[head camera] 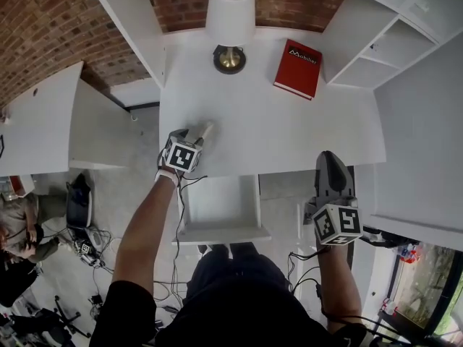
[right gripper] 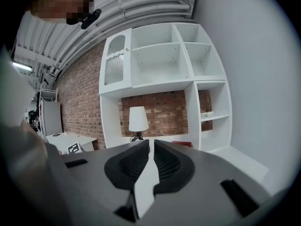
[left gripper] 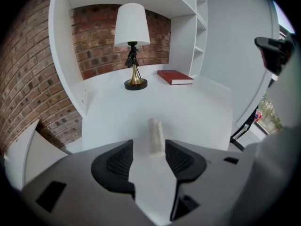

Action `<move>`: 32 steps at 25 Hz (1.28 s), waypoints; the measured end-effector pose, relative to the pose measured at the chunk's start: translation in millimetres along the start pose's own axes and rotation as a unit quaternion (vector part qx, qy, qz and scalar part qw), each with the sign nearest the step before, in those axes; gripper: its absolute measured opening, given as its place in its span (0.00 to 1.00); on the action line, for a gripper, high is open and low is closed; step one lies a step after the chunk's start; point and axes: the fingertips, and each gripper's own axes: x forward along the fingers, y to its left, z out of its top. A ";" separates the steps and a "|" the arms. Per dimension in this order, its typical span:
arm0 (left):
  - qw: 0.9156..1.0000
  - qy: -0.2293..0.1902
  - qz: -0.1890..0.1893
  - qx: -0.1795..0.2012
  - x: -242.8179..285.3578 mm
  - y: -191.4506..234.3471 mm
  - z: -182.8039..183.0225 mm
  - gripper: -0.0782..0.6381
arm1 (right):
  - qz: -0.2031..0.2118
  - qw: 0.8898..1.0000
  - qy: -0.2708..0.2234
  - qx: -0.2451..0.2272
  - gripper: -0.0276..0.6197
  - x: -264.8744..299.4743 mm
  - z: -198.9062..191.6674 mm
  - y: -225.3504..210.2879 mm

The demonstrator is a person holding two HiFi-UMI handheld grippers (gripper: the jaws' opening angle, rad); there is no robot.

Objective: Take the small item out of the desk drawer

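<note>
A small cream item (head camera: 206,131) lies on the white desk (head camera: 289,129) near its front left. My left gripper (head camera: 197,139) hovers right behind it. In the left gripper view the item (left gripper: 155,133) sits on the desktop just ahead of the tips of the left gripper (left gripper: 148,142), whose jaws stand open and do not press on it. The desk drawer (head camera: 224,233) is pulled out below the front edge, and its inside looks bare. My right gripper (head camera: 329,157) hangs to the right of the drawer, off the desk. The right gripper (right gripper: 150,142) is shut with nothing in it.
A lamp (head camera: 230,20) with a white shade and a red book (head camera: 297,67) stand at the back of the desk. White shelves (head camera: 383,42) rise on the right. A second white table (head camera: 43,114) is at the left, with a seated person (head camera: 18,230) beside it.
</note>
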 end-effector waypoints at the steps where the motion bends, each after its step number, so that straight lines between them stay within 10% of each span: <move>1: 1.000 -0.008 0.001 -0.001 -8.7 0.8 1.0 0.39 | 0.000 1.000 -0.003 -0.001 0.09 -2.6 2.0 4.6; 18: 0.968 -0.227 0.013 -0.110 -233.8 13.1 8.3 0.38 | -0.004 0.998 -0.053 -0.023 0.08 -69.9 49.4 88.5; 32: 0.896 -0.417 0.076 -0.133 -438.2 24.5 24.0 0.38 | 0.010 0.988 -0.134 -0.070 0.06 -110.5 125.8 142.0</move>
